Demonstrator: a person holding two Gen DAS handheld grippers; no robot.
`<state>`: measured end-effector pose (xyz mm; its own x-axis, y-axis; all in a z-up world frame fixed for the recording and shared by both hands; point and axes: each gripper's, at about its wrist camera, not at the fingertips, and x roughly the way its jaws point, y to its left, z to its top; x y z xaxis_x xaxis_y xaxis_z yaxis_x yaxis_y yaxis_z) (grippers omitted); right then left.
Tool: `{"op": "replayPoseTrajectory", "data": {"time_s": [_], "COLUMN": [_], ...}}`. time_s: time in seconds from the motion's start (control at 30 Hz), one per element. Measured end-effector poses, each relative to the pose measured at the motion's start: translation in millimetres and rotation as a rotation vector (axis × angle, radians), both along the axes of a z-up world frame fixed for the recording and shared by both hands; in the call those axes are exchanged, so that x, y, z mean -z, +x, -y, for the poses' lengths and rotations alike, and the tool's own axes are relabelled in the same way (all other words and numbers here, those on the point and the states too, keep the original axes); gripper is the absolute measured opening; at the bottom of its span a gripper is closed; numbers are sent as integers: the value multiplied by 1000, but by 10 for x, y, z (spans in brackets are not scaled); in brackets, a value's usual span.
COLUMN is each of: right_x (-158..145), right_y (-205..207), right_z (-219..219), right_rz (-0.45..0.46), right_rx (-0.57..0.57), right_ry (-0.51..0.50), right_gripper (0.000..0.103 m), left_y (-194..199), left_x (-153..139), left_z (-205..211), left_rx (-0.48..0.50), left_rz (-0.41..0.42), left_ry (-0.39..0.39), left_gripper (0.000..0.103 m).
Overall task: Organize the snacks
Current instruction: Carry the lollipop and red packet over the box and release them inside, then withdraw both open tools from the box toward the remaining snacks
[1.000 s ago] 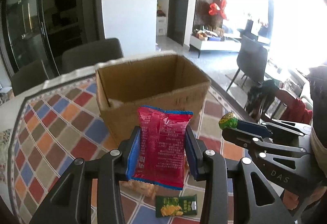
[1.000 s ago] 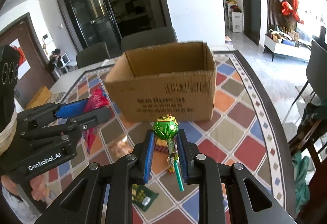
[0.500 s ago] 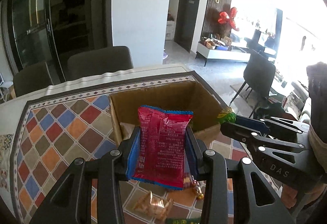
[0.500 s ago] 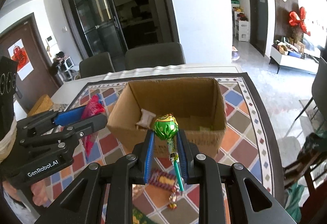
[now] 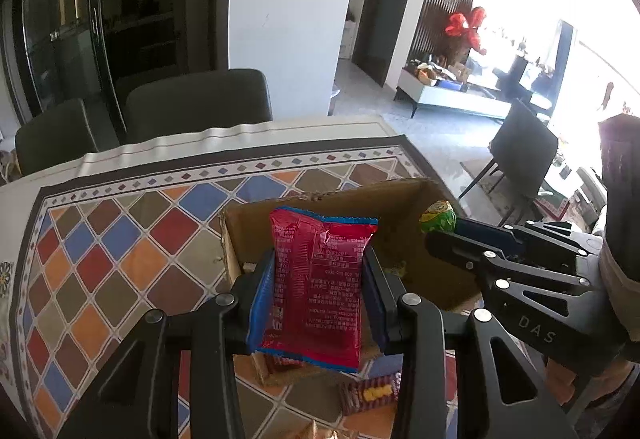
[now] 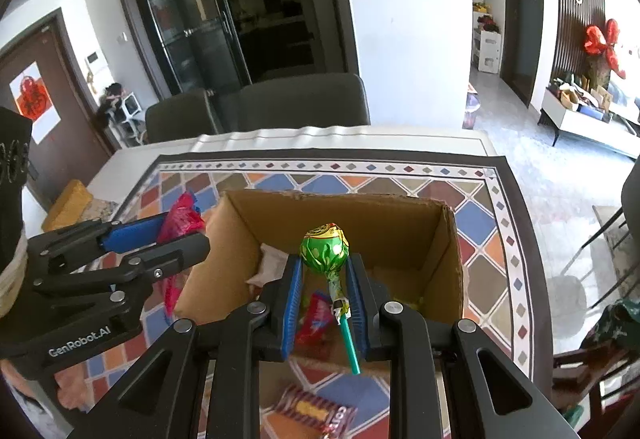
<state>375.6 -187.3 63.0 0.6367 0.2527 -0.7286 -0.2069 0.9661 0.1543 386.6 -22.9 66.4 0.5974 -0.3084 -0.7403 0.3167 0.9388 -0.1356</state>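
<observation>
Both grippers have swung in over the cardboard box (image 6: 440, 239). The left gripper (image 5: 318, 279) has its jaws clamped on the red snack packet (image 5: 318, 279); the right gripper (image 6: 326, 283), at its 3 o'clock, pinches the green lollipop (image 6: 323, 247). Dropping both in looks next.

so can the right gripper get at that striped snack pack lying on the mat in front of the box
Probably not yet: the right gripper is shut on the green lollipop over the cardboard box. The striped pack lies uncovered on the mat, so it looks reachable after the lollipop is dropped.
</observation>
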Motion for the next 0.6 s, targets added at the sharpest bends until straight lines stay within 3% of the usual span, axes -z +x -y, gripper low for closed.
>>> {"op": "replayPoseTrajectory", "data": {"time_s": [0.2, 0.3, 0.6], "right_x": [164, 218, 132], "right_y": [175, 180, -188], "right_z": [2, 21, 13], "right_rz": [-29, -42, 10], "right_rx": [16, 36, 53], "right_ry": [-14, -18, -20], "right_gripper": [25, 46, 47], "left_y": [91, 52, -407], "left_x": [147, 160, -27], "left_z": [69, 43, -44], "left_rx": [-4, -20, -66], "left_rz": [-4, 0, 73], "left_ry": [51, 58, 91], "left_gripper": [47, 52, 61]}}
